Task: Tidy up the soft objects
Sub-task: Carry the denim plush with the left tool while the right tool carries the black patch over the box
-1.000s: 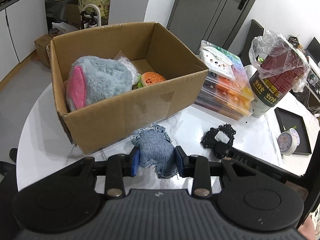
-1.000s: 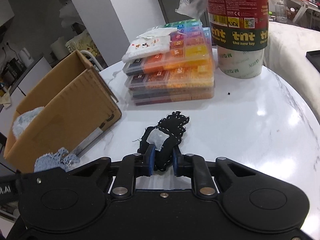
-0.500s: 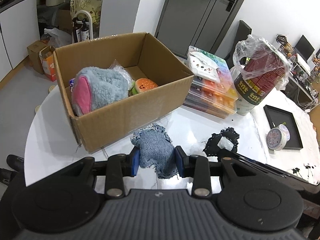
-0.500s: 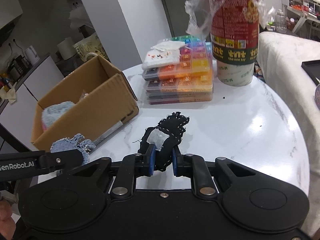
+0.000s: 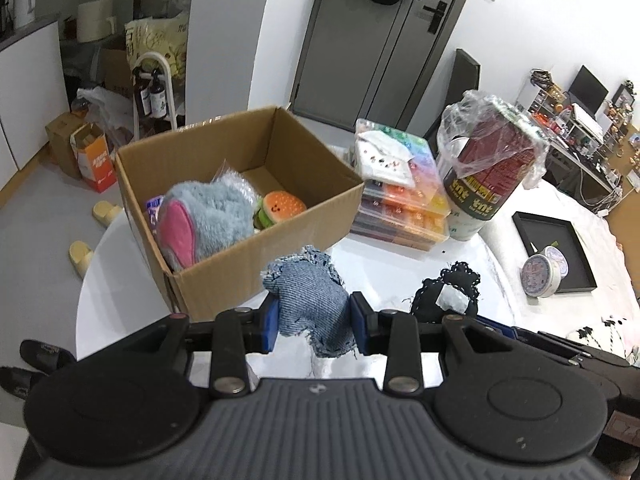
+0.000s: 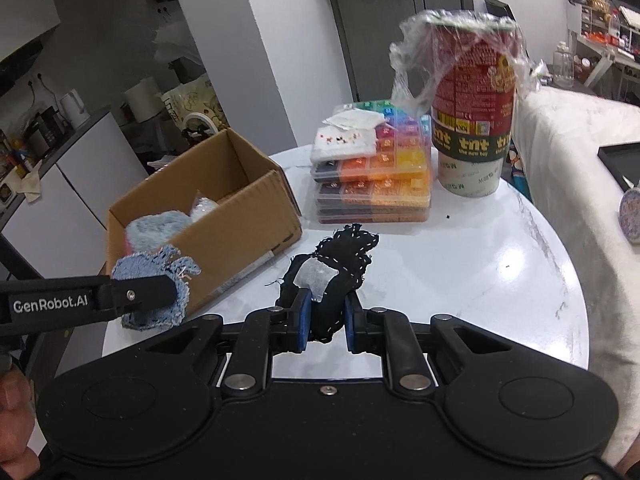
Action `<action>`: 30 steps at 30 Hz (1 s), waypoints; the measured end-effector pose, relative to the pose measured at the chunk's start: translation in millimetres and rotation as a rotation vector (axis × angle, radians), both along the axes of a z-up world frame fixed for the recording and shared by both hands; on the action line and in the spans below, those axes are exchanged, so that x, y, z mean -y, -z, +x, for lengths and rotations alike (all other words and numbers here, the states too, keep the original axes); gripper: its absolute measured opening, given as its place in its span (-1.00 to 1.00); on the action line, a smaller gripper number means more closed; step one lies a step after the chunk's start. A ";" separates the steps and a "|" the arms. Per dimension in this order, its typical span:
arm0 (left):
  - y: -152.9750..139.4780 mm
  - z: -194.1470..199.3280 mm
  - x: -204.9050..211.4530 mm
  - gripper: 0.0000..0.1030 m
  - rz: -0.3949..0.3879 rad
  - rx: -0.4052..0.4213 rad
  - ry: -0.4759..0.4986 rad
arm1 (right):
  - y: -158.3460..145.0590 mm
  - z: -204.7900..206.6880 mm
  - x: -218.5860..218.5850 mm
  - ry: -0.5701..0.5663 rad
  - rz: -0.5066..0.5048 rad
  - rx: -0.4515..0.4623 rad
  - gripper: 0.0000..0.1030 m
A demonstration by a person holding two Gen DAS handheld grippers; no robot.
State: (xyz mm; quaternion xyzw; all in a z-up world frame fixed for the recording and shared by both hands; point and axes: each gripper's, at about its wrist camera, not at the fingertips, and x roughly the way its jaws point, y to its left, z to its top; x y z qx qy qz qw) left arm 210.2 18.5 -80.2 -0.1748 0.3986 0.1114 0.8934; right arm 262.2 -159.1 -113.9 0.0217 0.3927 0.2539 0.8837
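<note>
Brown corrugated cardboard box (image 5: 256,240), far left, plain inside and out. Within it, a grey-blue fuzzy plush toy (image 5: 208,216) with a pink ear patch, and a burger plush (image 5: 280,210) with an orange bun, a small dark face and green edging. Near left, a faded blue denim pouch (image 5: 308,300) with frayed pale edges. Near centre, a black fabric pouch (image 6: 336,276) with white running stitches and a grey-white patch. Blue pads (image 6: 303,316) on black gripper fingers. Far right, rainbow-coloured bead organiser boxes (image 6: 380,180); a red, green and white tub (image 6: 472,120) with yellow lettering. White marbled table (image 6: 460,280).
</note>
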 end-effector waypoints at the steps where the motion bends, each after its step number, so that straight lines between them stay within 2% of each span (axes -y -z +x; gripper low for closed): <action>1: -3.0 -0.8 -0.1 -0.32 0.002 0.006 0.004 | -2.8 -0.9 -0.3 0.001 0.002 0.004 -0.66; 12: -32.6 -6.6 -12.9 -0.32 0.043 0.055 0.055 | -32.0 -10.2 -12.1 -0.002 0.005 0.052 -0.66; 30: -54.7 -4.4 -51.8 -0.32 0.129 0.074 0.106 | -56.0 -14.0 -54.3 -0.038 0.024 0.080 -0.66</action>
